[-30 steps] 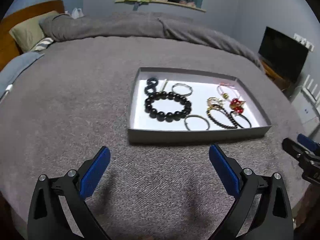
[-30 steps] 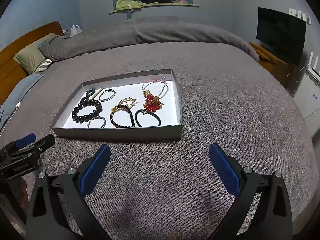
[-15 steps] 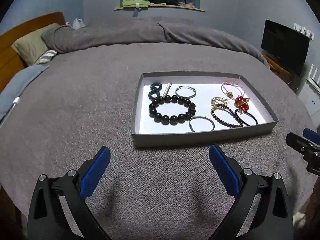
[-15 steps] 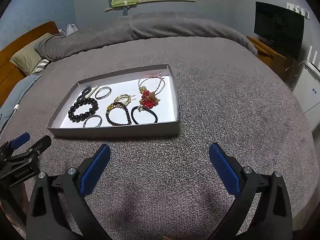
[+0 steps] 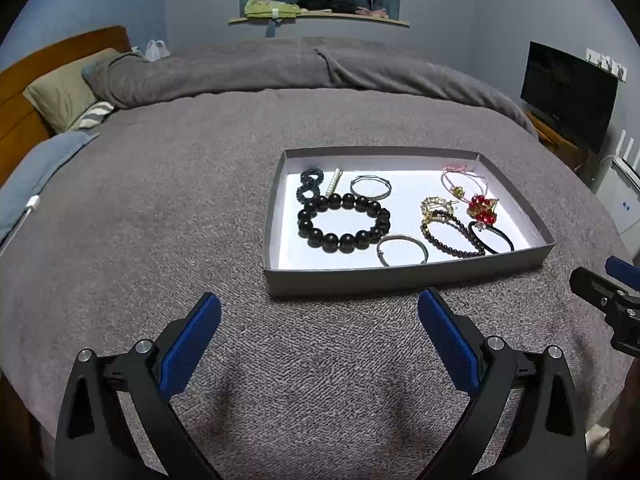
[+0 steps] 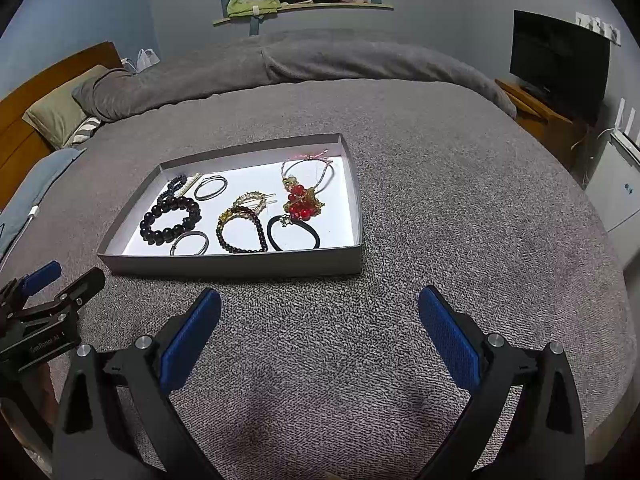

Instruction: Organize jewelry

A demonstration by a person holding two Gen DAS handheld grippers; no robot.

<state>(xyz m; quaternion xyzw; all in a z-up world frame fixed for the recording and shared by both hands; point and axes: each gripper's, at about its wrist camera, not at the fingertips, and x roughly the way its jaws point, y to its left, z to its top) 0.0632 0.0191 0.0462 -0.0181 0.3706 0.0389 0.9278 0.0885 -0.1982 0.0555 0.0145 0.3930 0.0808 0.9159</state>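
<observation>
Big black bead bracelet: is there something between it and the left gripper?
Only the tray's near wall stands between the open left gripper and the big black bead bracelet. Above the wall the way looks free.

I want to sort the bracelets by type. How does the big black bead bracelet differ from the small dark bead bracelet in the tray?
The big black bead bracelet has large round beads; the small dark bead bracelet has tiny ones. The big one lies in the left half of the tray, the small one further right, touching a gold hair clip. Both lie flat as closed loops.
</observation>
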